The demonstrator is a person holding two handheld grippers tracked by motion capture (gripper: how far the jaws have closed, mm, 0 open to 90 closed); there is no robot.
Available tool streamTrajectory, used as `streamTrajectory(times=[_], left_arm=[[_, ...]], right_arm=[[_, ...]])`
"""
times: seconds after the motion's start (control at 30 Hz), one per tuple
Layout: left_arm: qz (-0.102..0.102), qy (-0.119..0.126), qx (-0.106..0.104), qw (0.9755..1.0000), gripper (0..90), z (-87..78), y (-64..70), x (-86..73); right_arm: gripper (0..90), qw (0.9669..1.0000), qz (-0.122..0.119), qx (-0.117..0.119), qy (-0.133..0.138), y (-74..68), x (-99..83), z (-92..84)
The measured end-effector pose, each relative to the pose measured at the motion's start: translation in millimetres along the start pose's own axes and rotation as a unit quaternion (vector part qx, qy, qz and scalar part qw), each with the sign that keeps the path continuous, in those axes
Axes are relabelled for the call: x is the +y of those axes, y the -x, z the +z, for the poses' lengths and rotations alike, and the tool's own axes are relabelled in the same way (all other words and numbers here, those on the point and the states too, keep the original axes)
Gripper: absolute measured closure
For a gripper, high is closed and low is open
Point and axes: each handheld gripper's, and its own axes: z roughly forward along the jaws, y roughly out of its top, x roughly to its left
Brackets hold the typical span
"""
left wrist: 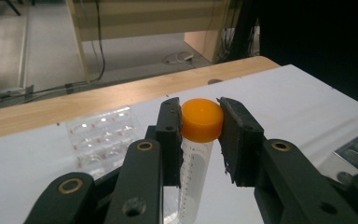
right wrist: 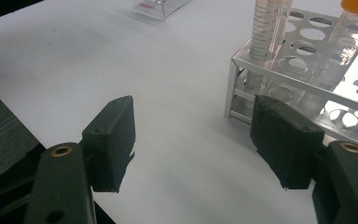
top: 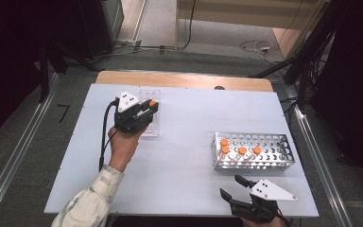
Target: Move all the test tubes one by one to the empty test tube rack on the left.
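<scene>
Over the left half of the white table (top: 184,156), the left gripper (top: 150,107) is held in a hand (top: 123,144) whose sleeved forearm enters from the bottom edge. Its jaws are seen clamped on the orange cap (left wrist: 202,119) of a clear graduated tube (left wrist: 193,179), the pads pressing the cap from both sides; the tube body hangs below the cap, roughly upright in the left gripper view. Just beneath and beyond this gripper, a clear plastic tray (top: 150,124) with small red-marked wells is noted lying flat on the table, near the far wooden edge (top: 184,79). On the right half of the table, well apart from the tray, a perforated metal rack (top: 253,151) is observed; four orange-capped tubes (top: 242,151) are counted standing in its near-left holes. At the bottom right, close to the rack's near side, the right gripper (top: 230,186) is seen with its jaws spread wide and nothing between them. In the right gripper view, the rack's corner (right wrist: 235,88) is recorded just ahead of one jaw, apart from it, with a graduated tube (right wrist: 265,32) rising from the rack.
</scene>
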Motion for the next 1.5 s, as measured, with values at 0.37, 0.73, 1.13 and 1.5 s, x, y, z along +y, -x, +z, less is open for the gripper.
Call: streamTrajectory(times=[0.37,0.73,1.13,1.5], left_arm=[[-0.005,0.004,0.028,0.9996,70.3,22.1,-10.4,10.9],[0.001,-0.007,0.041,0.9992,70.3,33.8,-11.5,2.6],[0.012,-0.030,0.049,0.9982,70.0,42.4,-7.9,-22.9],[0.011,-0.043,0.054,0.9975,58.3,47.1,-7.1,-32.1]], right_arm=[[29.3,1.0000,0.003,0.000,0.002,0.7,-0.5,-2.0],[29.4,1.0000,0.002,0.000,0.005,1.0,-1.3,-4.0],[29.3,1.0000,0.002,0.000,0.002,0.3,-0.9,-3.0],[29.3,1.0000,0.002,-0.002,0.003,1.3,-1.1,-2.5]])
